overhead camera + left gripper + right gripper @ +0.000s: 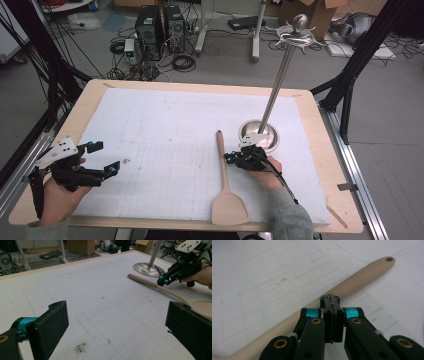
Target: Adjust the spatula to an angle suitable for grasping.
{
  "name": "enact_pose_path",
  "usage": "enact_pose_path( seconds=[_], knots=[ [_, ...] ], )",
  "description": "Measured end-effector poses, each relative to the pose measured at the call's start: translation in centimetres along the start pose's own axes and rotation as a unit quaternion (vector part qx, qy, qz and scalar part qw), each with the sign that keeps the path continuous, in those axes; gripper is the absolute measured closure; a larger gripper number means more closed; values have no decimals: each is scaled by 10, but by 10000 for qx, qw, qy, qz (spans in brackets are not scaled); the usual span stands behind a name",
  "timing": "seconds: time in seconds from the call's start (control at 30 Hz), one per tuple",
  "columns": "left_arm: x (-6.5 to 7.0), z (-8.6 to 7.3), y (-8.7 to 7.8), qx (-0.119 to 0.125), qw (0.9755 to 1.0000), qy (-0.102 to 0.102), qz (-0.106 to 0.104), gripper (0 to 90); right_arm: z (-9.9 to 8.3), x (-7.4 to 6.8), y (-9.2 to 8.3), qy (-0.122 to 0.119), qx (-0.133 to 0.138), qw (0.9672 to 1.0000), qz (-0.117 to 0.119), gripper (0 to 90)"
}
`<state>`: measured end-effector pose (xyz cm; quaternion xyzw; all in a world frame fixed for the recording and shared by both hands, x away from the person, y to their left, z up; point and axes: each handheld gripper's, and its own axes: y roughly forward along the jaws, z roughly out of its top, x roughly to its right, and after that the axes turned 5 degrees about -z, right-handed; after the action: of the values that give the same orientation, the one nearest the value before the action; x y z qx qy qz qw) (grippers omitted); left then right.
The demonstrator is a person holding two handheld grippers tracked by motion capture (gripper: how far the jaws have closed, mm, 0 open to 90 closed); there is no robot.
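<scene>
While right tool point(333, 305) sits closed and empty beside wooden spatula point(224, 176): light, rigid, smooth; best gripped mid-handle. Left tool point(120, 325) wide open, empty.

Spatula point(224, 172) lies on mat point(165, 130), left of stand point(259, 135).

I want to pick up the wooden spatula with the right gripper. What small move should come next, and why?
Probably open the right gripper before going lower. Its jaws are pressed together with nothing between them, right beside the wooden spatula handle, which lies flat on the white mat. Shut jaws cannot straddle the handle. The left gripper hangs open, far from it.
</scene>
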<state>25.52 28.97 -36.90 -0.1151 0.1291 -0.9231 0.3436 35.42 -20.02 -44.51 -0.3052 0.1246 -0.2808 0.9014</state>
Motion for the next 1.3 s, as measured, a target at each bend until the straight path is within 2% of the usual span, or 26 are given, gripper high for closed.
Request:
enact_pose_path(
  seconds=[0.2, 0.47, 0.53, 0.77, 0.8, 0.87, 0.9, 1.1, 1.3],
  knots=[
    [0, -1, 0, 0, 10000, -10, 3, 52, 0, 2, 3, 17, 3, 10000, 87, 900],
    [0, -1, -1, -3, 10000, -11, 16, 52, 8, -1, 10, -130, -85, 9997, 208, 900],
    [0, -1, -2, -13, 10000, -14, 27, 52, 10, -2, 12, -227, -84, 9994, 229, 900],
    [0, -2, -1, -25, 10000, -10, 28, 52, 10, -2, 16, -160, -31, 9992, 369, 900],
    [0, -2, -1, -31, 10000, -9, 33, 52, 10, -1, 16, -216, 18, 9990, 382, 900],
    [1, -2, 0, -23, 10000, -21, 26, 52, 10, -3, 17, -129, -15, 9990, 421, 900],
    [1, -2, 0, -31, 10000, -19, 24, 52, 10, -2, 18, -228, 50, 9989, 407, 900],
    [1, -2, 0, -21, 10000, 8, 34, 52, 13, -6, 21, -271, 20, 9986, 451, 900],
    [1, -2, -1, -19, 10000, 7, 39, 52, 19, -11, 28, -468, -2, 9973, 561, 900]
  ],
)
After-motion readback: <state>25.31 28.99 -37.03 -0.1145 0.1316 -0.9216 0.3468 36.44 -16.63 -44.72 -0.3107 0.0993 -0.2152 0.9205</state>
